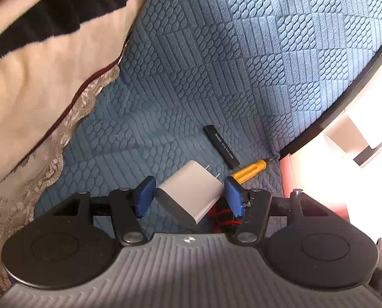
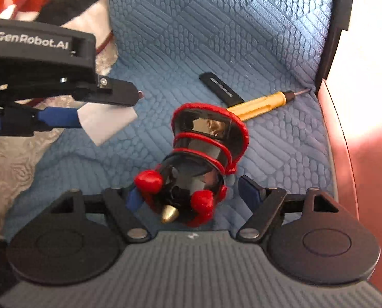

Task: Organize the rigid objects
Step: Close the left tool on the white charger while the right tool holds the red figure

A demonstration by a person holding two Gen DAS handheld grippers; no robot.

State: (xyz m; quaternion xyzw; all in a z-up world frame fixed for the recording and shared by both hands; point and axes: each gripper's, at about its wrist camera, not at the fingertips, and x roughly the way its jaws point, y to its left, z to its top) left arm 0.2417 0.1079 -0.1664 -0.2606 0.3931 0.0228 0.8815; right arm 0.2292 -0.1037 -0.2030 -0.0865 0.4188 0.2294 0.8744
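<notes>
While the left gripper (image 1: 189, 195) stays out of contact with the cushion (image 1: 242, 64), it is clenched on a white charger (image 1: 191, 192), blue pads pressing both sides, prongs pointing far and slightly right. The charger is tilted, held above the blue quilted cushion. In the right wrist view the right gripper (image 2: 193, 195) has released: its jaws stand apart, and a black toy (image 2: 198, 161) with red trim, red knobs and a gold tip lies on the cushion between them; the left pad is at or touching the toy's red knob, cannot tell which, and the right pad is clear of it. Just beyond the toy a yellow screwdriver (image 2: 262, 104) lies on the cushion, tip pointing right toward the cushion's edge, handle end touching or just behind the toy's far rim. A black stick (image 2: 220, 87) with pale print lies just far of the screwdriver, angled, its near end meeting the handle. A cream, black and red blanket (image 1: 49, 64) with lace edging covers the left part of the cushion. Bright glare on the right.
</notes>
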